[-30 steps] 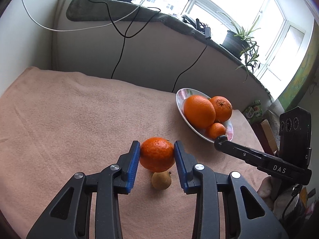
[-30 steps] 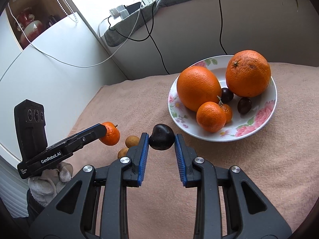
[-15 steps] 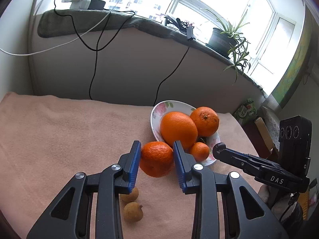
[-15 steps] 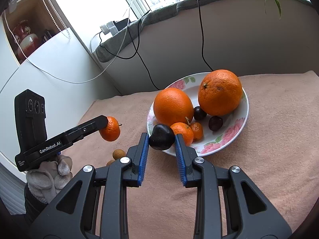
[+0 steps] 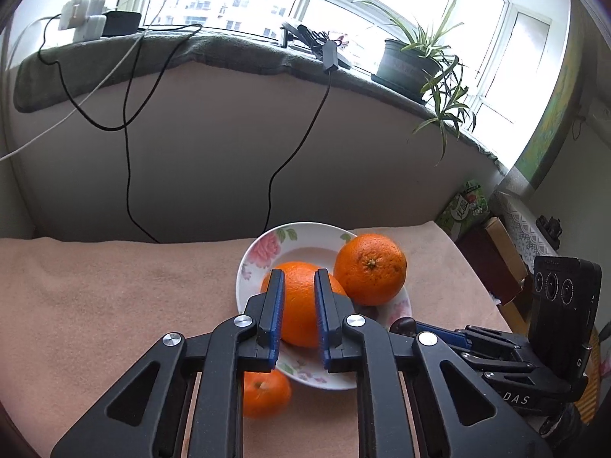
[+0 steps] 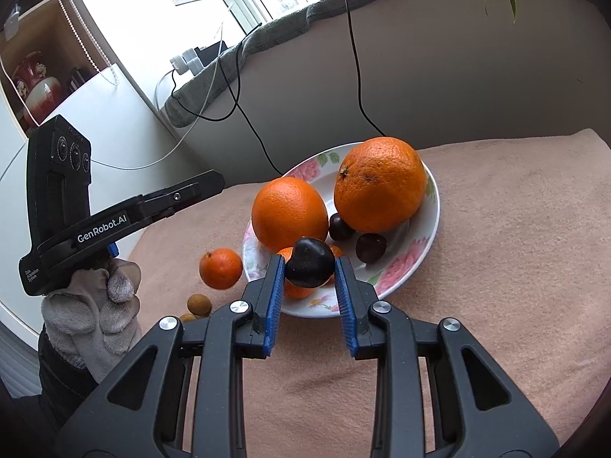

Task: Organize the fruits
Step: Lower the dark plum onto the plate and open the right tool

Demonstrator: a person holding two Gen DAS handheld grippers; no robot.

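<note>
A floral plate (image 6: 427, 229) on the pink cloth holds two big oranges (image 6: 378, 187) (image 6: 288, 212), two dark fruits and small tangerines. My right gripper (image 6: 310, 263) is shut on a dark round fruit (image 6: 310, 261) and holds it over the plate's near rim. My left gripper (image 5: 298, 280) is open and empty, raised in front of the plate (image 5: 267, 252). A small tangerine (image 5: 265, 391) lies loose beside the plate's rim, below the left fingers; it also shows in the right wrist view (image 6: 220, 268).
Two small brown fruits (image 6: 198, 304) lie on the cloth left of the plate. Behind the table a low wall carries a grey-covered sill with hanging cables (image 5: 126, 152) and a potted plant (image 5: 412, 65). Boxes (image 5: 492, 255) stand past the table's right edge.
The tangerine has left my left gripper and now lies beside the plate; that gripper is empty and nearer the plate. My right gripper has moved over the plate's rim with the dark fruit.
</note>
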